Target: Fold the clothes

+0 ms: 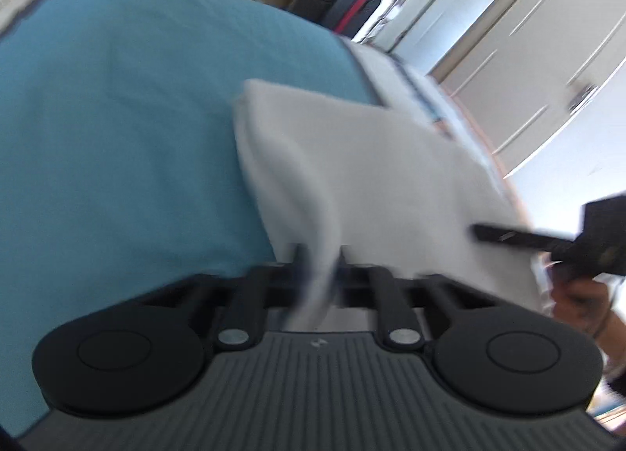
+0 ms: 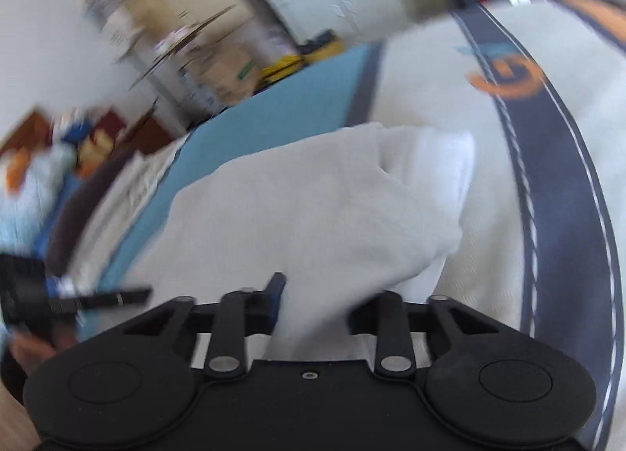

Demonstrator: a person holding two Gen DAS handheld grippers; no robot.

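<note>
- Left wrist view: your left claw is pinched nearly shut on a near fold of the white cloth. From the pinch the cloth runs up and away toward 1 o'clock, and its far corners sit at about 12 and 2. Its left part lies over the blue sheet and its right side reaches onto the pale bedcover.
- Same view: your right claw comes in at 3 o'clock and points at the cloth's near right edge. The picture is blurred, so you cannot tell its grip from here.
- Right wrist view: your right claw is narrow, with a bunch of the same white cloth caught between the fingers. The cloth rises toward 12 to 1 o'clock, over the pale bedcover and beside its dark stripe.
- Same view: your left claw sits at 9 o'clock, close by.
- Judgement: both hands hold the near edge, so the fold likely goes forward toward 12.
</note>
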